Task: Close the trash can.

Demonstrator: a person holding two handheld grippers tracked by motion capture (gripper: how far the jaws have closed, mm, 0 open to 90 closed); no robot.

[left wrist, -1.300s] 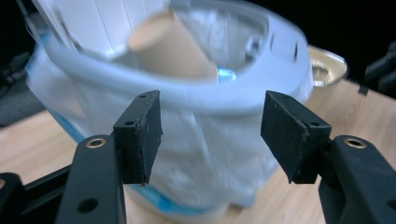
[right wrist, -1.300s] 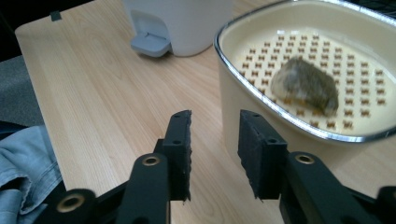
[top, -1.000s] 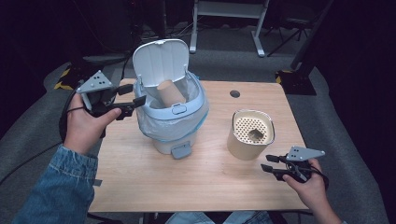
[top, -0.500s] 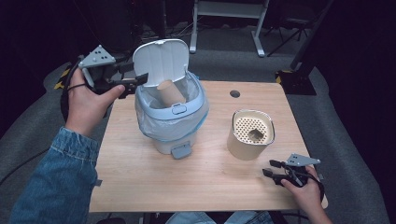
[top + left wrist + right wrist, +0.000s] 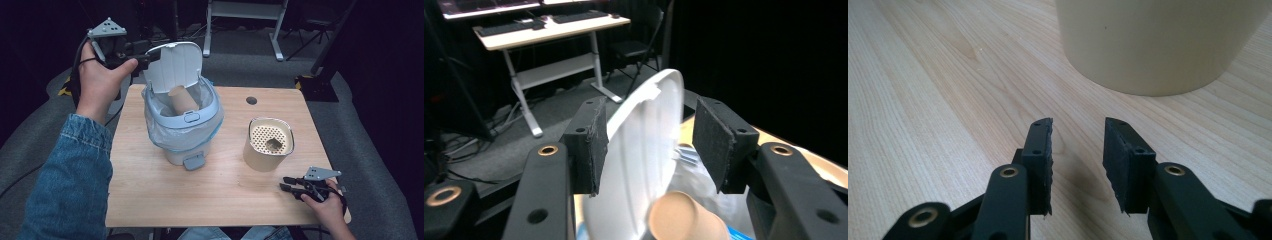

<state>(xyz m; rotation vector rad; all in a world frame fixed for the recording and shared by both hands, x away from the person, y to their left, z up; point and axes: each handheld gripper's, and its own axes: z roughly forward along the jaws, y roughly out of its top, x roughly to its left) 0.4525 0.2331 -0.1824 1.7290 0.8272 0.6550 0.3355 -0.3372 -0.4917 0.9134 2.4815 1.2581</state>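
While the left gripper [image 5: 150,55] has risen, its closing jaws straddling the bin's lid [image 5: 175,65], the right gripper [image 5: 286,184] narrows, empty, low over the desk's [image 5: 150,200] near right corner.

Wooden table [image 5: 150,195], lined pedal bin [image 5: 182,131], beige perforated-top container [image 5: 267,145]

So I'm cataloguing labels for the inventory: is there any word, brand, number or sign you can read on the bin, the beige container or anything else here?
None: no readable text anywhere.
Bin and its raised lid: plain, no lettering.
Cardboard tube in the bin: unprinted.
Beige container: no label or marks.
Table: bare wood grain.
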